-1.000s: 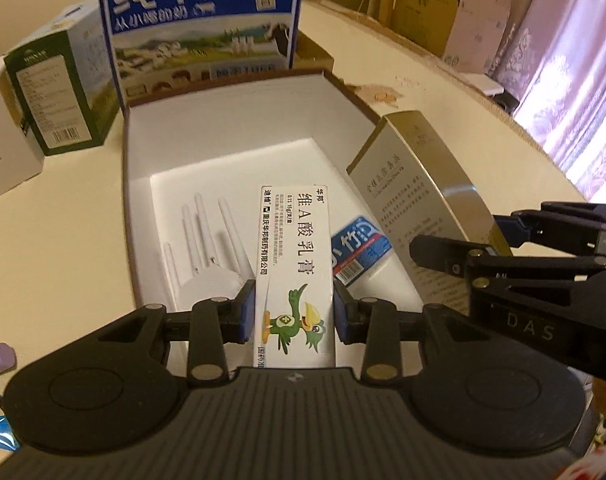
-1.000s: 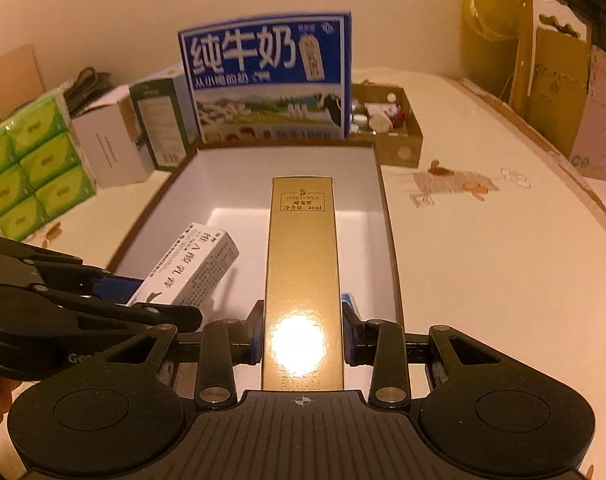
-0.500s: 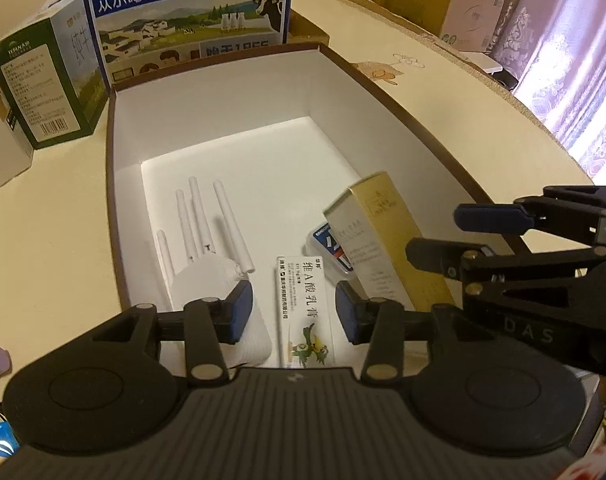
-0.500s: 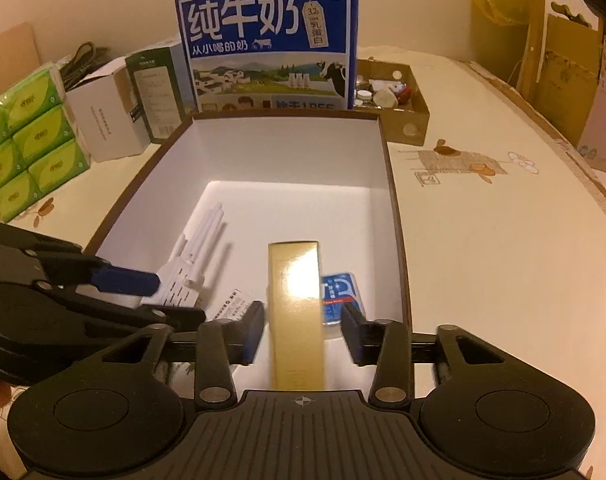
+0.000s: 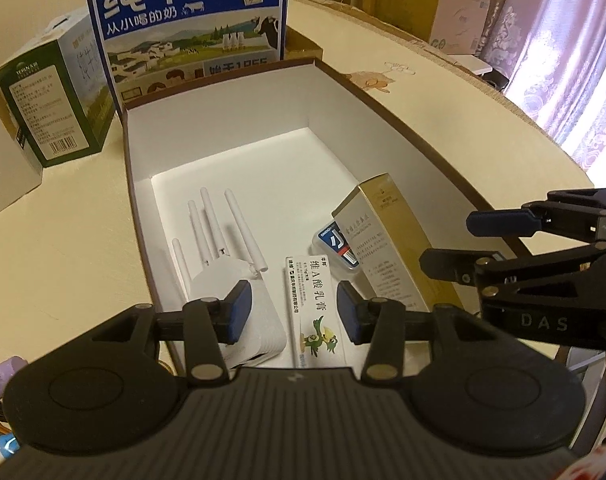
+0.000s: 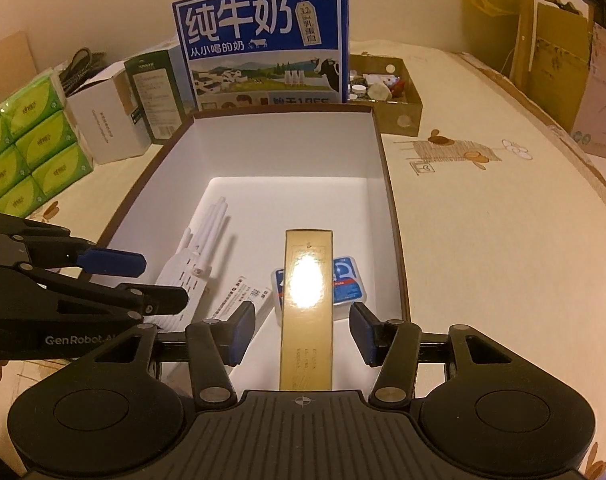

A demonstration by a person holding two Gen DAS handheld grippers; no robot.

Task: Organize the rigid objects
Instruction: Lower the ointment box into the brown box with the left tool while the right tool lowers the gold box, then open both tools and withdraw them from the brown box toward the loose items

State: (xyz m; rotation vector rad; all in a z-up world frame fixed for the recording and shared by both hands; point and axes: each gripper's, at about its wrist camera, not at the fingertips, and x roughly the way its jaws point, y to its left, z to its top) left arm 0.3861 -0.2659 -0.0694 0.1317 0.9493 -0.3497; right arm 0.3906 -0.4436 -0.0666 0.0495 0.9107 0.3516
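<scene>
Both tongs hang over the near end of the white-lined storage box, jaws apart and gripping nothing. The left gripper has just been opening, and the white ointment carton with the green bird lies flat on the box floor between and below its blue pads, clear of both. The right gripper has likewise just been widening; the long gold carton lies lengthwise between its pads without touching them, its far end propped on the small blue-and-white case, so it sits slightly tilted rather than flat. I take it both cartons were laid parallel to the box's long sides to save room. Just left of the left tongs, the white router lies with its antennas pointing toward the far wall, beside the ointment carton. Beyond these the far half of the box floor is bare, presumably kept for more items. Past the box's far rim stands the blue milk carton, with a green box to its left and an open cardboard tray of oddments to its right.
</scene>
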